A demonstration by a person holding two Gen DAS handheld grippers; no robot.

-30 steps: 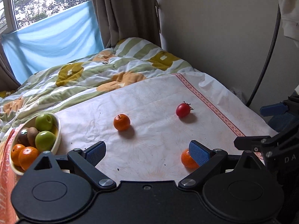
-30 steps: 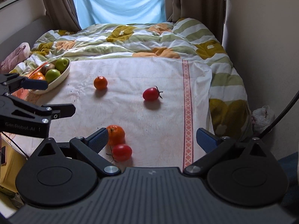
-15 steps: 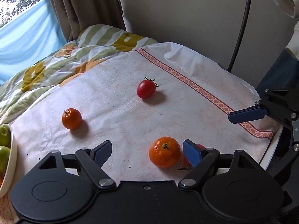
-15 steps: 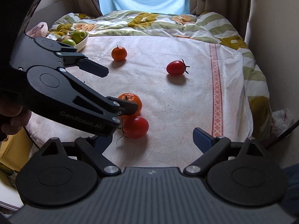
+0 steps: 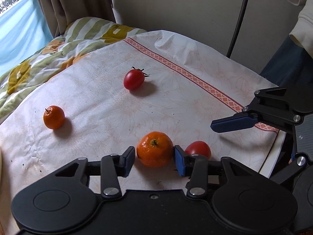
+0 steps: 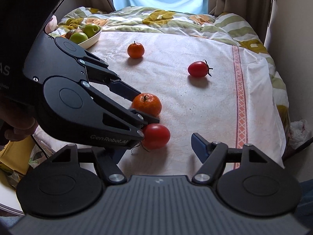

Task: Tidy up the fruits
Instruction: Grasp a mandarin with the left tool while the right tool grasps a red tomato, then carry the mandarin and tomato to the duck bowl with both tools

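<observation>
My left gripper (image 5: 154,157) has its two pads against the sides of an orange mandarin (image 5: 155,148) that rests on the white cloth; it also shows in the right wrist view (image 6: 146,104). A red tomato (image 5: 198,149) lies just right of it, touching the left gripper's right finger (image 6: 155,136). A second mandarin (image 5: 53,117) sits far left and a second tomato (image 5: 134,79) farther back. My right gripper (image 6: 156,148) is open and empty, low over the cloth's near edge, right of the near tomato.
A white bowl (image 6: 92,38) with green apples and other fruit stands at the cloth's far left corner. A patterned quilt (image 6: 156,22) lies behind the cloth. A wall and a black cable (image 5: 238,19) are on the right. The cloth's edge (image 5: 273,150) drops off near the right gripper.
My left gripper has moved forward and right to the near mandarin and closed its fingers onto it. My right gripper has stayed open near the cloth's front edge.
</observation>
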